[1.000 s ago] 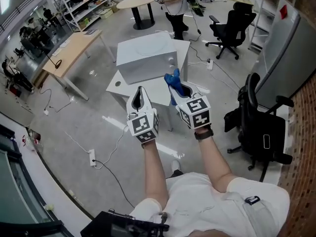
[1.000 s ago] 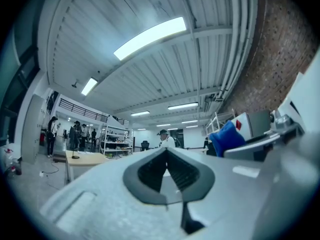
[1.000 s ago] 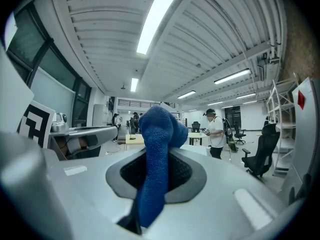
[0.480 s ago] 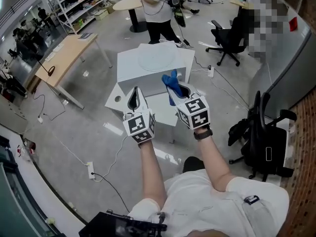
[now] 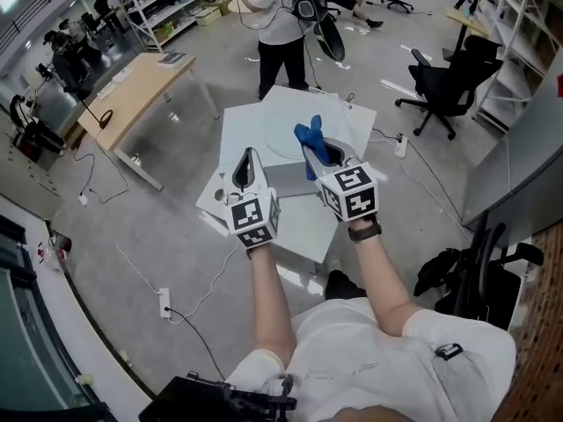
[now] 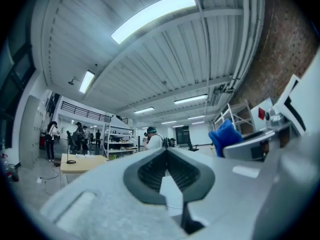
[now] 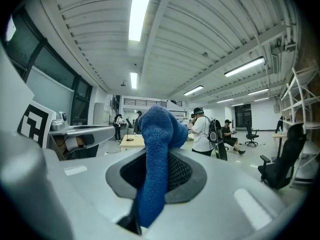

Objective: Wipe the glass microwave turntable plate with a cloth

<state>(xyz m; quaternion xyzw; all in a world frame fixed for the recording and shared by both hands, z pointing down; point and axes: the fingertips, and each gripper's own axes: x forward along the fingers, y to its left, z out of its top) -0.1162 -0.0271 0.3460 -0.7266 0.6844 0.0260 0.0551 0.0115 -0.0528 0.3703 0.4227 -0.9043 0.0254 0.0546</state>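
The round glass turntable plate (image 5: 280, 128) lies flat on top of a white microwave (image 5: 264, 117) standing on a white table (image 5: 303, 227). My right gripper (image 5: 310, 151) is shut on a blue cloth (image 5: 310, 136), which sticks up past its tips, just at the plate's near right rim. In the right gripper view the cloth (image 7: 156, 154) hangs clamped between the jaws of the right gripper (image 7: 152, 166). My left gripper (image 5: 247, 158) is held level beside it, left of the plate, shut and empty; its jaws (image 6: 167, 153) meet with nothing between. Both grippers hover above the table.
A person (image 5: 280, 20) with a backpack stands just behind the table. A wooden desk (image 5: 141, 82) is at the left and black office chairs stand at the right (image 5: 450, 82) and near right (image 5: 479, 266). Cables and a power strip (image 5: 164, 280) lie on the floor.
The table and microwave have come closer under the grippers, and the view has turned. Both grippers keep their hold and spacing. The person behind the table has stepped to the left.
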